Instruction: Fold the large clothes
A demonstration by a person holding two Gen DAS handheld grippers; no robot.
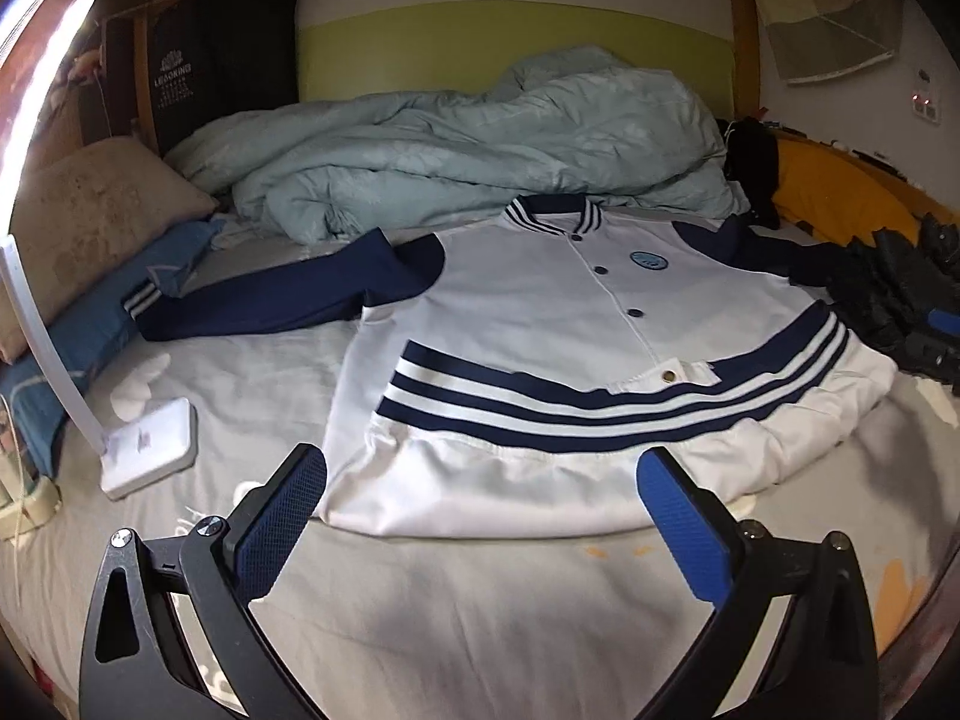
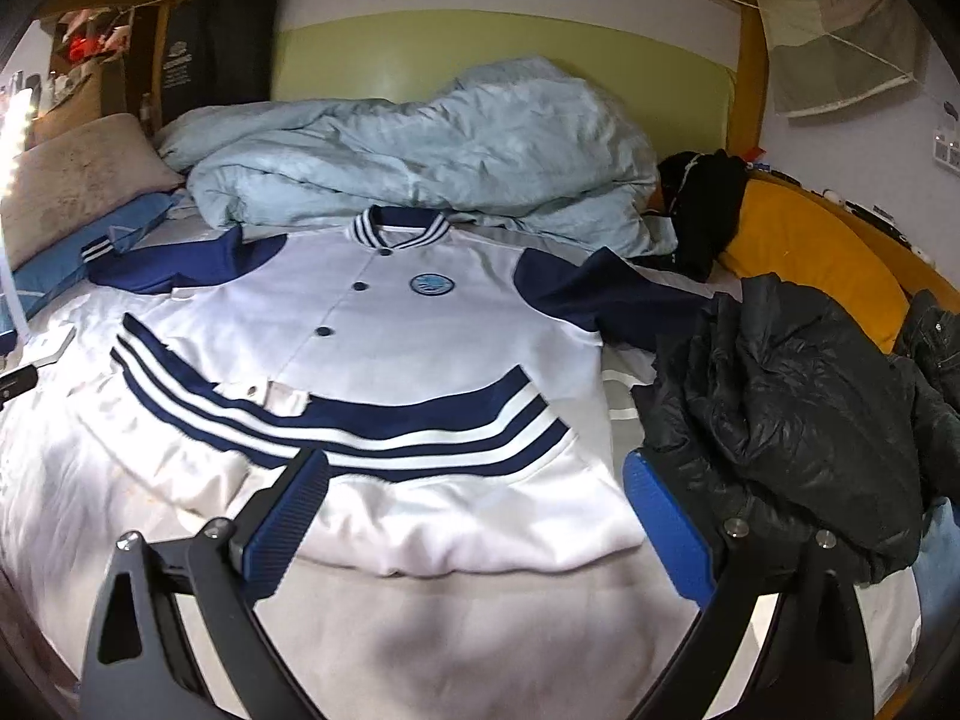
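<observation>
A white varsity jacket (image 1: 540, 312) (image 2: 420, 348) with navy sleeves, navy stripes and a round chest badge lies flat, front up, on the bed. Its left sleeve (image 1: 270, 294) stretches out toward the pillows; the right sleeve (image 2: 612, 294) runs under a black coat. My left gripper (image 1: 480, 480) hovers open just in front of the jacket's hem, holding nothing. My right gripper (image 2: 474, 486) is also open, over the hem's right part, and holds nothing.
A crumpled pale blue duvet (image 1: 468, 144) lies behind the collar. A black puffer coat (image 2: 780, 420) is heaped at the right, a yellow cushion (image 2: 804, 264) beyond it. A white lamp base (image 1: 150, 444) and pillows (image 1: 90, 222) sit at the left. Grey sheet (image 1: 480, 600) lies before the hem.
</observation>
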